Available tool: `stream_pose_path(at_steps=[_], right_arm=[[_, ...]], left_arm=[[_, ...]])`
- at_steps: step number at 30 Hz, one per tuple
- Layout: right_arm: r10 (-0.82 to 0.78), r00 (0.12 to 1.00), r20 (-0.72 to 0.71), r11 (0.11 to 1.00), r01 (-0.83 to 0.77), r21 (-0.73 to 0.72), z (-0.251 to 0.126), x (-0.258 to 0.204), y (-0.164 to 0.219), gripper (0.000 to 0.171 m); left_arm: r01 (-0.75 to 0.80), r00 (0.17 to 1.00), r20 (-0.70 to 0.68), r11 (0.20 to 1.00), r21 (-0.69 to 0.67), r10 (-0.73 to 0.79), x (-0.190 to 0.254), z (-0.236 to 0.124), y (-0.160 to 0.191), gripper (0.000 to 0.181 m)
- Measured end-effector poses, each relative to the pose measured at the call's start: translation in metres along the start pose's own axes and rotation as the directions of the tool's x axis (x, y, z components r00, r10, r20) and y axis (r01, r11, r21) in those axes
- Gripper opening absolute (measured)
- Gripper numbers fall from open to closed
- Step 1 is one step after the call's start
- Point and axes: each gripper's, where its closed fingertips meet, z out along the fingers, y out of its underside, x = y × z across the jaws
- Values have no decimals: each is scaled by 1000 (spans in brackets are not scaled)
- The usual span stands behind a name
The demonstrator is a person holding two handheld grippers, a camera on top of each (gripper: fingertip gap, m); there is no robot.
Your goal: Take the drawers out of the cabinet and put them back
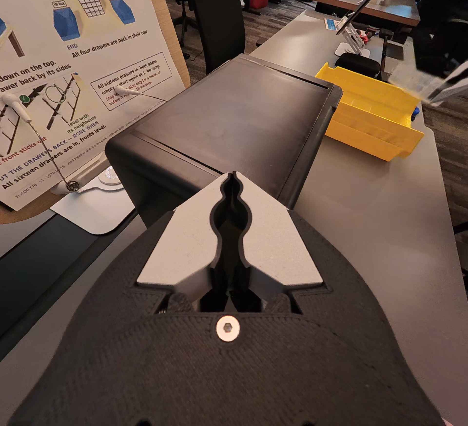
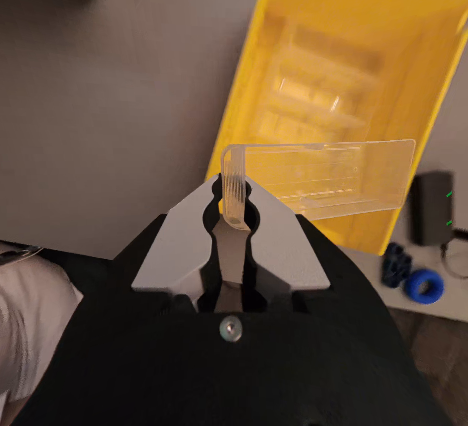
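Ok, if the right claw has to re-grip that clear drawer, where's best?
Same spot: the ribbed pull tab on the clear drawer. It sticks out thin and flat from the front, so close the right claw across its faces, approaching front-on.

Left of the cabinet (image 1: 228,115) stands a white instruction sheet (image 1: 76,72), printed with black headings and sentences. Some lines are red or blue. It also has a framed note, small tags on pictured blue boxes, and a fine footer line. Far behind the cabinet, a blue-and-white sticker (image 1: 331,24) lies on the table (image 1: 329,211), its print too small to read.
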Motion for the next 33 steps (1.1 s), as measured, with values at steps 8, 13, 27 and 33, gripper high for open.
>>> stream_pose_path(at_steps=[8,13,27,33], right_arm=[[120,992,-44,978,-126,-166,93,27,42,11],[107,994,11,976,-103,-191,120,24,40,13],[-40,999,-35,990,35,-137,65,82,84,14],[69,998,-3,979,-69,-193,91,75,86,2]], left_arm=[[-10,1000,12,1000,-8,10,0,0,0,0],[-5,1000,4,1000,-4,5,0,0,0,0],[-7,1000,3,1000,-2,7,0,0,0,0],[-10,1000,14,1000,-8,10,0,0,0,0]])
